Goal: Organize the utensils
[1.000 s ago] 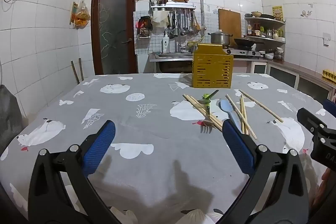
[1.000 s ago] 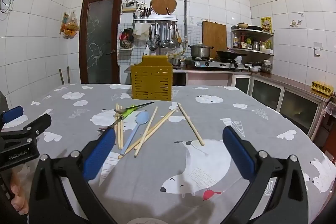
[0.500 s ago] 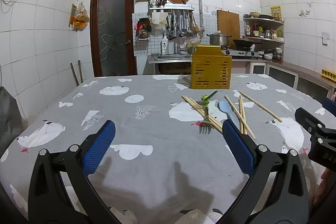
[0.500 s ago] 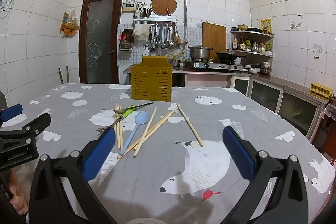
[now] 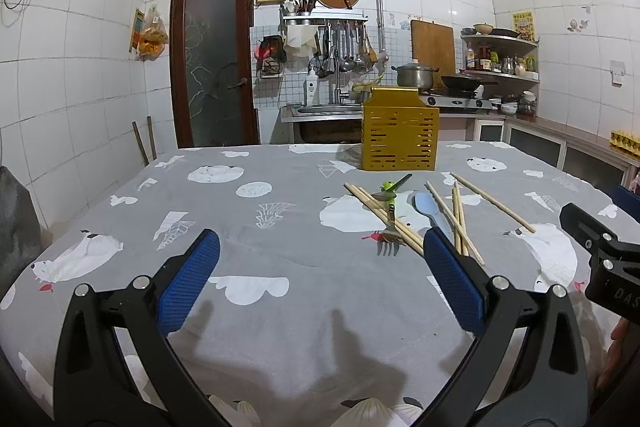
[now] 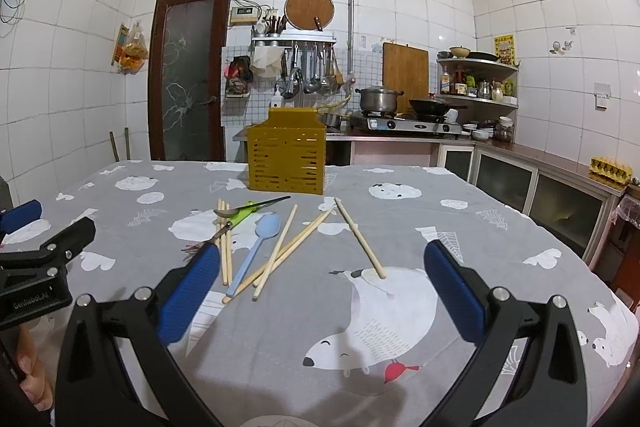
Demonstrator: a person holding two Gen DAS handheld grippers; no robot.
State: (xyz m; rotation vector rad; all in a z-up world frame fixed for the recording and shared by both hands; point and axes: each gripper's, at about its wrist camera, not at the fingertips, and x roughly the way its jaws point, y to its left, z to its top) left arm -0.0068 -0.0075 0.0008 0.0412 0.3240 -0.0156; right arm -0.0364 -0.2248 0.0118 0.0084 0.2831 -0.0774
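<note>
A yellow slotted utensil holder point(image 5: 399, 134) point(image 6: 285, 159) stands upright at the far side of the table. In front of it lie several wooden chopsticks point(image 5: 460, 215) point(image 6: 358, 237), a light-blue spoon point(image 5: 428, 207) point(image 6: 256, 247), a metal spoon with a green handle point(image 5: 388, 187) point(image 6: 244, 211) and a fork point(image 5: 390, 237) point(image 6: 218, 233). My left gripper point(image 5: 320, 275) is open and empty, hovering above the cloth, near and left of the utensils. My right gripper point(image 6: 320, 283) is open and empty, above the near ends of the chopsticks.
The table wears a grey cloth with white bear prints point(image 5: 260, 227) point(image 6: 400, 307). Behind it are a counter with a stove and pot point(image 6: 380, 99), a sink, hanging utensils and a brown door point(image 5: 214, 59). Each gripper shows at the edge of the other's view.
Both views have shifted slightly forward and down toward the table; the utensils and holder have not moved. Both grippers stay open and empty.
</note>
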